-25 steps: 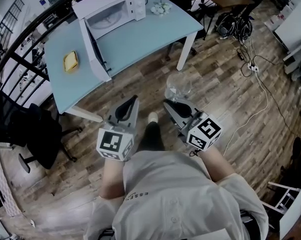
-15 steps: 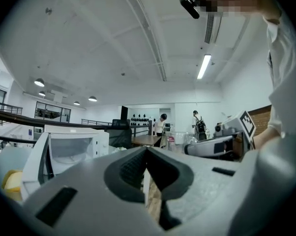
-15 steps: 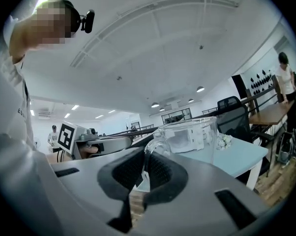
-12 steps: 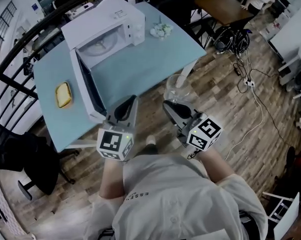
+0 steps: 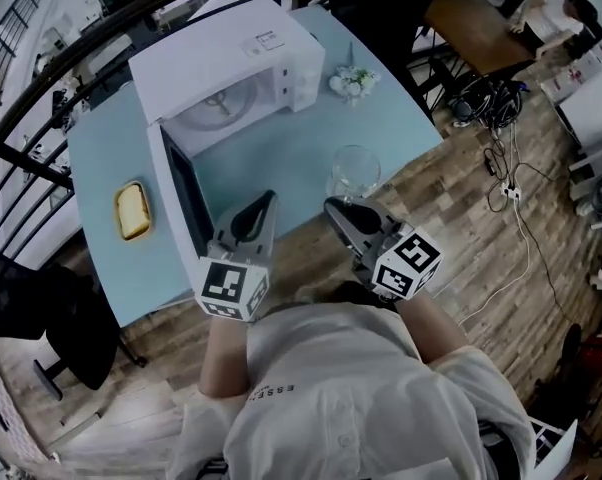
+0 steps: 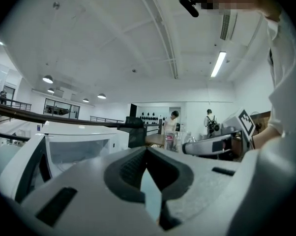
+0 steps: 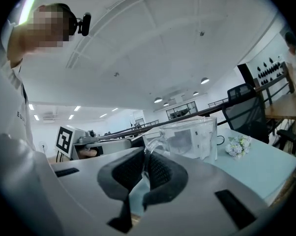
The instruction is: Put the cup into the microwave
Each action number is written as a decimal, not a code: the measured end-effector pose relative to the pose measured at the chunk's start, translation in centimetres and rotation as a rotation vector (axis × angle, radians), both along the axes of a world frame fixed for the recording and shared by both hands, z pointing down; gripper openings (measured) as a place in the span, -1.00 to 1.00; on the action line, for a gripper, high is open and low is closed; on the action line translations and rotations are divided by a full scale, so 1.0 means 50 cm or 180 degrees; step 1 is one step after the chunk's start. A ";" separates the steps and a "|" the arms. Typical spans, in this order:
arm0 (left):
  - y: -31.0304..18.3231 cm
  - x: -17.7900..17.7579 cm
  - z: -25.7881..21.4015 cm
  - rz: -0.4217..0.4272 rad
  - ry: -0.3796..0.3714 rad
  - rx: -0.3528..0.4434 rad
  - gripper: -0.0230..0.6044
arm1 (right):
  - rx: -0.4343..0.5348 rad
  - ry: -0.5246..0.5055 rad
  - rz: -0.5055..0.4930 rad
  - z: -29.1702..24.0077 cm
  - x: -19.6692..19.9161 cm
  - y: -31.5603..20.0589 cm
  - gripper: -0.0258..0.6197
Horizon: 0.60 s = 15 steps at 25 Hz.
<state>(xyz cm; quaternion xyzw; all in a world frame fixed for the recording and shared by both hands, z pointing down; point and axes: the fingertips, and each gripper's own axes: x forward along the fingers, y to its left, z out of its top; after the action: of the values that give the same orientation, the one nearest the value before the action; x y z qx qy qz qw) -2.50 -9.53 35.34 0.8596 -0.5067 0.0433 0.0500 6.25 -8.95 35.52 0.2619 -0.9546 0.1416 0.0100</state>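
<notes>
The right gripper (image 5: 337, 208) was seen pinched on the handle of the glass cup (image 5: 355, 171). The cup was carried just ahead of its jaws, over the near edge of the table (image 5: 281, 158). The left gripper (image 5: 265, 202) was held beside it, pressed together with nothing between its jaws. A gap of floor was left between the two.

Just left of the left gripper, the free edge of the microwave's open door (image 5: 181, 203) was swung out past the table's edge. Ahead of both grippers, bare tabletop was left free up to the mouth of the microwave (image 5: 231, 58), whose cavity was uncovered. A yellow object (image 5: 132, 211) was laid well to the left, beyond the door. Flowers (image 5: 353, 82) were set far ahead of the cup, beside the microwave's right end. The table's far side was bounded by a black railing (image 5: 41, 88).

A white label (image 5: 267, 40) on the microwave's top could not be read. Only black square patterns were shown on the marker cubes (image 5: 231, 290).
</notes>
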 end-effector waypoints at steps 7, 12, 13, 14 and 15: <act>-0.075 -0.067 0.031 -0.0436 -0.0016 -0.0099 -0.92 | -0.0100 0.0029 -0.0546 0.033 -0.087 -0.111 -0.85; -0.133 -0.116 0.043 -0.0830 -0.0064 -0.0170 -0.92 | -0.0129 0.0090 -0.1006 0.053 -0.153 -0.187 -0.85; -0.142 -0.126 0.045 -0.0907 -0.0065 -0.0187 -0.92 | -0.0146 0.0096 -0.1087 0.058 -0.165 -0.201 -0.85; -0.149 -0.135 0.048 -0.0983 -0.0057 -0.0202 -0.92 | -0.0163 0.0101 -0.1172 0.063 -0.176 -0.214 -0.85; -0.156 -0.145 0.053 -0.1058 -0.0045 -0.0217 -0.92 | -0.0177 0.0107 -0.1258 0.069 -0.188 -0.226 -0.85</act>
<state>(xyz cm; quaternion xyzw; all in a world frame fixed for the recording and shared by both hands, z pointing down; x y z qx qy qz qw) -9.76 -17.34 37.96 0.7615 -0.6404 0.0577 0.0821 -3.14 -20.26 38.95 0.0714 -0.9828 0.1588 0.0609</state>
